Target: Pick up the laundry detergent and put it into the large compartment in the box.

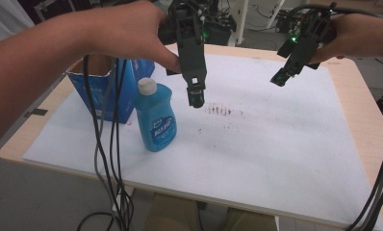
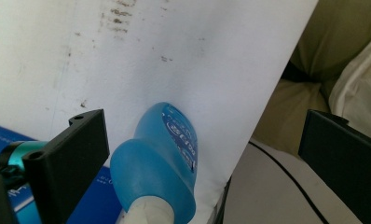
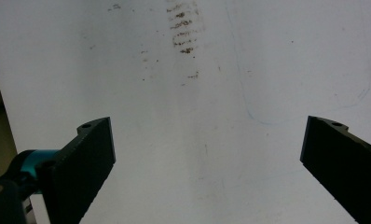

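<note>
One blue bottle (image 1: 154, 117), one blue box (image 1: 127, 86)

Blue bottle (image 1: 155, 118) label: print too blurred.

Two hand-held grippers, the left gripper (image 1: 195, 98) and the right gripper (image 1: 279, 78), are built of black angular parts with flat ribbed jaws, teal collars, screw holes and small green lights, trailing bundles of black and grey cables.
</note>
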Demonstrator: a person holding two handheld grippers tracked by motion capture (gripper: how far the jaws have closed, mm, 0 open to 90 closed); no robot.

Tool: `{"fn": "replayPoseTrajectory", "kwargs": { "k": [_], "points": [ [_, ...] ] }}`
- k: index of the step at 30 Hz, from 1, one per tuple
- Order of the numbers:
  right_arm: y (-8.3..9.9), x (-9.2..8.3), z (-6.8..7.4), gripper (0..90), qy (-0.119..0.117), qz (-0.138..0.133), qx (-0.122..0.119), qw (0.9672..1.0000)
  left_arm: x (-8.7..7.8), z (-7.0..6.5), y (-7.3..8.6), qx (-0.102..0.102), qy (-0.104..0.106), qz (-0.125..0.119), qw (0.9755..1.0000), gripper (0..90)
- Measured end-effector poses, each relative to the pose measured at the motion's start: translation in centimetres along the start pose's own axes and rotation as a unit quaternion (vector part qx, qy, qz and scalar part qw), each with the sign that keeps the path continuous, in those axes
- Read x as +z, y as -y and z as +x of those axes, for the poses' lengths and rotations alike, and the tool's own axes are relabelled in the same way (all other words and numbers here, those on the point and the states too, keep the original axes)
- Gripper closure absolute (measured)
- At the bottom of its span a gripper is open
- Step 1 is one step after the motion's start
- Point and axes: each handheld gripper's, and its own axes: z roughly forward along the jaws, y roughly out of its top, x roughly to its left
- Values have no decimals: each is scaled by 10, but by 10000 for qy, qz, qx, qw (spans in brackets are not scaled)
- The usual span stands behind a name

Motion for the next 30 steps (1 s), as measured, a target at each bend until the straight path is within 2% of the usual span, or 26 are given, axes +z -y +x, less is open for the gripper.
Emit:
{"fn": "replayPoseTrajectory", "kwargs": {
  "k": [3,4,5,10,16,20,26,29,30],
  "points": [
    [2,1,0,21,5,14,16,10000,-2,0,2,-231,-17,-69,9997,17],
    [2,1,0,21,5,14,16,10000,-2,0,2,-231,-17,-69,9997,17],
    [3,1,0,21,1,-6,18,10000,-2,1,4,-478,-46,-121,9988,17],
    [7,1,1,21,28,20,1,10000,-3,4,10,-889,-108,-187,9958,17],
    [10,0,0,21,57,14,50,10000,-4,9,17,-1412,-212,-200,9896,17],
    [10,1,1,21,61,-3,35,10000,-8,13,24,-1789,-237,-193,9834,17],
    [9,1,-1,21,60,-8,45,10000,-11,18,35,-2187,-312,-196,9751,17],
    [10,1,-2,21,71,-18,42,10000,-11,21,41,-2350,-324,-146,9714,17],
    [10,1,-2,21,67,-20,39,10000,-11,21,42,-2376,-317,-120,9708,17]
  ]
}}
